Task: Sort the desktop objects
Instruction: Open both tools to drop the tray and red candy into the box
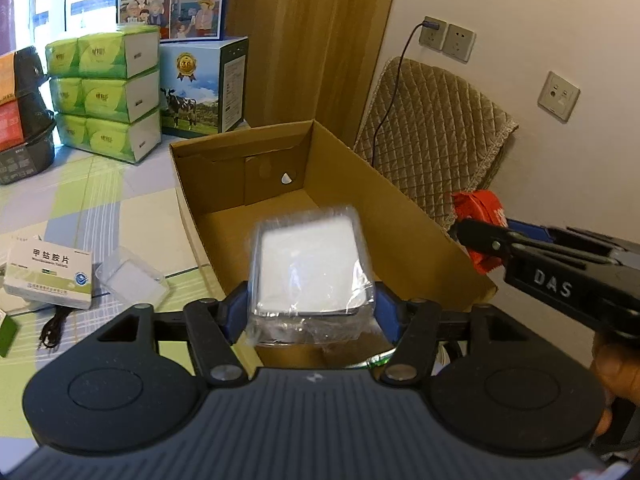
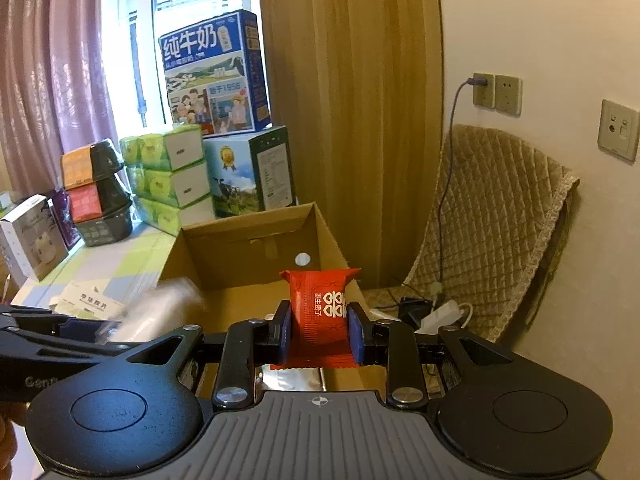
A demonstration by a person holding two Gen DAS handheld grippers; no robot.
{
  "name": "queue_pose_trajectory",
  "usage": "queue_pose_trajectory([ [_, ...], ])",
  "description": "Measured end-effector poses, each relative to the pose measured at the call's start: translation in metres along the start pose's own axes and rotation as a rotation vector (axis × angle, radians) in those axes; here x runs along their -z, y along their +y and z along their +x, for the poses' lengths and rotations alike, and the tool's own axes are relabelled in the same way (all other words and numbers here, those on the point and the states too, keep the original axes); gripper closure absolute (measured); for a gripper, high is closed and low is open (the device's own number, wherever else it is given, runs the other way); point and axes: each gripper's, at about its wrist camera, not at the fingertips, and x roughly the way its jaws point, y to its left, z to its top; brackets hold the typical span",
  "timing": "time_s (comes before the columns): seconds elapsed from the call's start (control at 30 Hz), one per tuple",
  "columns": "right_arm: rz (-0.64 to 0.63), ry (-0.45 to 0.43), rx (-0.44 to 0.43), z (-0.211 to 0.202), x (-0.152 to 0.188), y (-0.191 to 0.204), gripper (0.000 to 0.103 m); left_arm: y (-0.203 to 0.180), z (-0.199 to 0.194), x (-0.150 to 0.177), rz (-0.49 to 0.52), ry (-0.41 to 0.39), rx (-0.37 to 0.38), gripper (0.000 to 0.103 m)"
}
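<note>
My left gripper [image 1: 308,314] is shut on a clear plastic-wrapped white pack [image 1: 310,266], held over the near end of an open cardboard box [image 1: 248,152]. My right gripper [image 2: 322,334] is shut on a red snack packet [image 2: 322,308] with white characters, held above the same cardboard box [image 2: 240,236]. In the left wrist view the right gripper [image 1: 486,246] comes in from the right with the red snack packet [image 1: 480,204] at the box's right wall. The left gripper [image 2: 80,330] and its blurred wrapped pack [image 2: 160,308] show at the left of the right wrist view.
On the checked tablecloth [image 1: 120,208] lie a white-green medicine box [image 1: 50,272], a second clear-wrapped pack [image 1: 134,276] and a black cable [image 1: 54,326]. Stacked tissue packs [image 1: 106,92], milk cartons [image 1: 202,86] and black bowls [image 2: 100,196] stand behind. A padded chair [image 1: 432,136] stands on the right.
</note>
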Motion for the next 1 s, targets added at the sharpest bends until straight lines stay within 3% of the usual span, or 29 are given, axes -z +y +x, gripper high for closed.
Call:
queue_pose_trajectory([
  [0.3, 0.015, 0.02, -0.015, 0.004, 0.004, 0.001, 0.077, 0.022, -0.018, 0.008, -0.055, -0.029, -0.026, 0.043],
  [0.6, 0.003, 0.03, -0.086, 0.018, -0.007, 0.024, 0.077, 0.05, -0.035, 0.022, -0.121, -0.042, -0.073, 0.043],
  [0.67, -0.013, 0.039, -0.13, 0.024, -0.012, 0.03, 0.073, 0.053, -0.038, 0.024, -0.124, -0.044, -0.083, 0.041],
  [0.73, -0.009, 0.018, -0.121, 0.023, -0.015, 0.032, 0.055, 0.055, -0.042, 0.028, -0.121, -0.048, -0.093, 0.04],
  [1.0, 0.075, 0.032, -0.113, 0.003, -0.001, 0.024, 0.054, 0.072, -0.059, 0.048, -0.152, -0.046, -0.127, 0.037],
])
